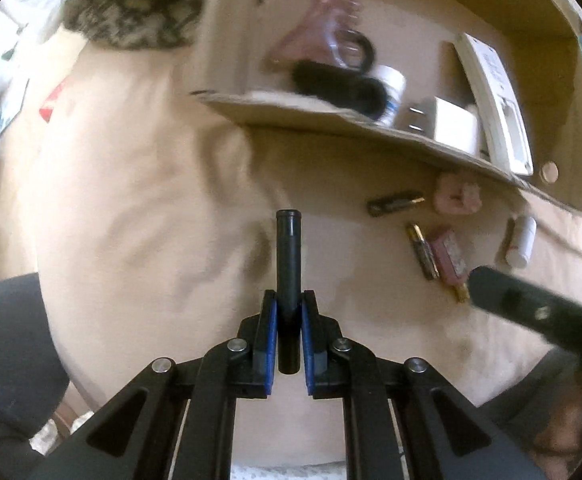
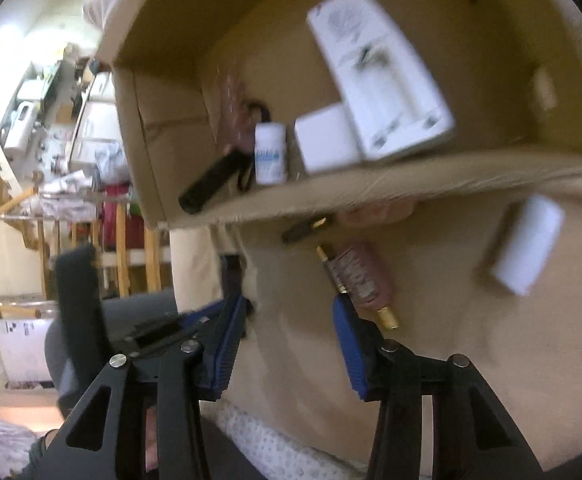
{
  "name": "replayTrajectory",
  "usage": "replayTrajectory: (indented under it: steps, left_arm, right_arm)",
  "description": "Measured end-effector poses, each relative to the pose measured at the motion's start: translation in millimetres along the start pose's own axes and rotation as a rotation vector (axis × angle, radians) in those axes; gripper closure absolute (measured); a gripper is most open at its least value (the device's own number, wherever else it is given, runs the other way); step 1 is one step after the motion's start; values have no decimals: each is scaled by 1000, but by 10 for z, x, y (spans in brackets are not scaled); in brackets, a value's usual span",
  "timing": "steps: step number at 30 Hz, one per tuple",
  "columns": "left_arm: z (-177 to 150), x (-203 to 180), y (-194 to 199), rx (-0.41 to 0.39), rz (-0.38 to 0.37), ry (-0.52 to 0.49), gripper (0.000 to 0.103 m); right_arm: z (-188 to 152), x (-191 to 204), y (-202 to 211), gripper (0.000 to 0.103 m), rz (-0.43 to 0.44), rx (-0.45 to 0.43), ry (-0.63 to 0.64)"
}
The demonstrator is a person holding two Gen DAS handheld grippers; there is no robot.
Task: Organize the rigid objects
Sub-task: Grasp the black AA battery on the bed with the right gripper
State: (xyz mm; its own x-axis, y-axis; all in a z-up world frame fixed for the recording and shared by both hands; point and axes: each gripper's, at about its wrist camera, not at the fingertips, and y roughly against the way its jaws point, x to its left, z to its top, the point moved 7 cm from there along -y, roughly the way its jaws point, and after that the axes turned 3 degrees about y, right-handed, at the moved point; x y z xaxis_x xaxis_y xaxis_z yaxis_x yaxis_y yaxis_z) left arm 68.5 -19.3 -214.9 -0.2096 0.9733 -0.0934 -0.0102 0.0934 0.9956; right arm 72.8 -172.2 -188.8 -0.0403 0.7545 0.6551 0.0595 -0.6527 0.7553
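My left gripper [image 1: 289,300] is shut on a black tube [image 1: 288,264] and holds it above the beige blanket [image 1: 139,208], pointing toward the cardboard box [image 1: 331,124]. My right gripper [image 2: 291,308] is open and empty, just short of a pink bottle with gold caps [image 2: 361,278] lying on the blanket; the bottle also shows in the left wrist view [image 1: 449,254]. Near it lie a dark gold-tipped tube [image 2: 305,227], a white cylinder [image 2: 529,250] and a pink clip [image 1: 457,194]. The box holds a white carton [image 2: 379,80], a white jar [image 2: 269,154] and a black case [image 2: 211,184].
The box's near flap [image 2: 371,192] overhangs the loose items. A fluffy patterned cushion [image 1: 131,12] lies at the back left. A wooden rack with clutter [image 2: 71,152] stands to the left. My right gripper's arm shows at the right of the left wrist view [image 1: 539,308].
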Motion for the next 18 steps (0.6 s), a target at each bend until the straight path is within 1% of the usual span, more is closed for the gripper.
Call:
replayTrajectory:
  steps: [4,6,8,9,11,16,18]
  left_arm:
    - [23,132,-8,-3,7,18,93]
    - [18,171,-25,3,2,29,93]
    - [10,274,11,0,-1,35,93]
    - [-68,299,-27,-2,0,35,93]
    - [-75,342,-82,-6,1,36,93]
    - [-111,311,-63,-6,2,39,93]
    - [-109,306,-83,-4,1,47,93]
  right_arm:
    - [-19,-27,-255,54,-29,62,-15]
    - [-27,-56,-324,54,-80,69,1]
    - [3,-52,-336,54,-100,51,7]
    - [36,-40,-318,54,-122,29,22]
    - [95,12,-300,54,-147,4,60]
    - [171,99,-432,54,-231,-1,141]
    - [201,105,-453,54,-244,-4,154]
